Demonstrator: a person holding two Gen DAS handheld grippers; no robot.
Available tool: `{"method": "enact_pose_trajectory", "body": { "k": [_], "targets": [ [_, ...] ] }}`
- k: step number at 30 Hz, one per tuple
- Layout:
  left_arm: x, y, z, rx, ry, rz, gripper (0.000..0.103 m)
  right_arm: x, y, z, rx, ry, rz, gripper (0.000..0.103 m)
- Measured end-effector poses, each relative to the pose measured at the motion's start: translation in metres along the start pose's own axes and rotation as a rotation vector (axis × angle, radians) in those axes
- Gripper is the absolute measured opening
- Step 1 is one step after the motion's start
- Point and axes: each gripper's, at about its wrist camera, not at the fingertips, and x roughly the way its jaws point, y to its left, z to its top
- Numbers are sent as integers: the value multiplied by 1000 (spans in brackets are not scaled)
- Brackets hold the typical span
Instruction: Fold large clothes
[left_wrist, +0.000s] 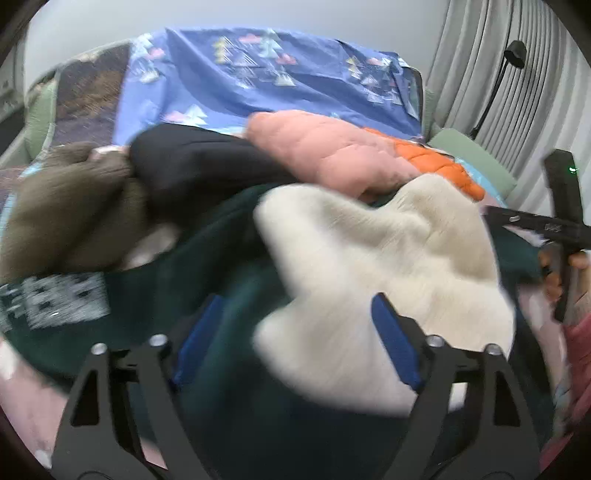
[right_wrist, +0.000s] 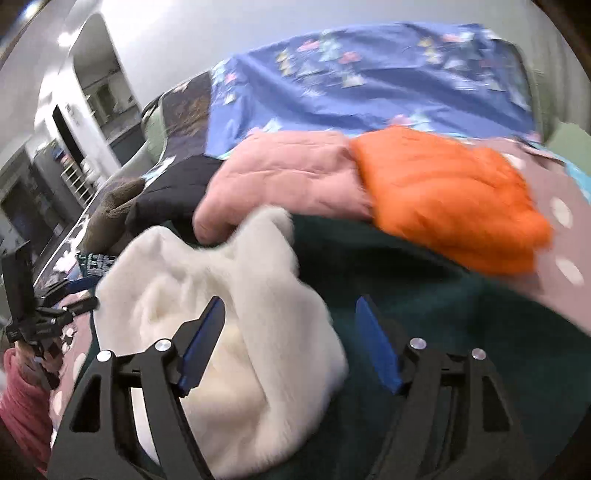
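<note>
Site: a bed covered by a blue printed sheet, carrying a heap of clothes; no box, basket or other container shows in either view.
Cream garment: a fuzzy knit, bunched, lying on top of the dark green garment at the near edge of the heap. Both views are blurred here, so its fold lines cannot be read.
Dark green garment: spread widest, under the cream piece, with a white patterned patch at its left side in the left wrist view.
Other clothes: a pink quilted jacket and an orange quilted jacket lie side by side behind the cream piece; a black garment and a brown knit lie to the left of them.
Left gripper: fingers released, jaws spread wide; the cream knit lies between and below the blue pads with no pad seen pressing on it.
Right gripper: fingers released, jaws spread wide above the cream knit and the green cloth; nothing grasped.
Person: a hand on the right gripper's handle shows at the edge of the left wrist view; a red sleeve shows in the right wrist view.
Background: grey curtain to the right of the bed.
</note>
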Motion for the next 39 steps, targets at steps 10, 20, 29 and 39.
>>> {"method": "enact_pose_trajectory", "body": {
  "k": [10, 20, 29, 39],
  "targets": [
    [41, -1, 68, -78, -157, -26, 12, 8, -18, 36, 116, -204, 74, 9],
    [94, -24, 40, 234, -57, 281, 46, 27, -14, 4, -18, -183, -156, 54],
    [-36, -13, 4, 39, -186, 104, 42, -47, 32, -60, -94, -223, -41, 38],
    [64, -38, -44, 163, 13, 254, 37, 37, -18, -87, 48, -37, -191, 56]
  ]
}}
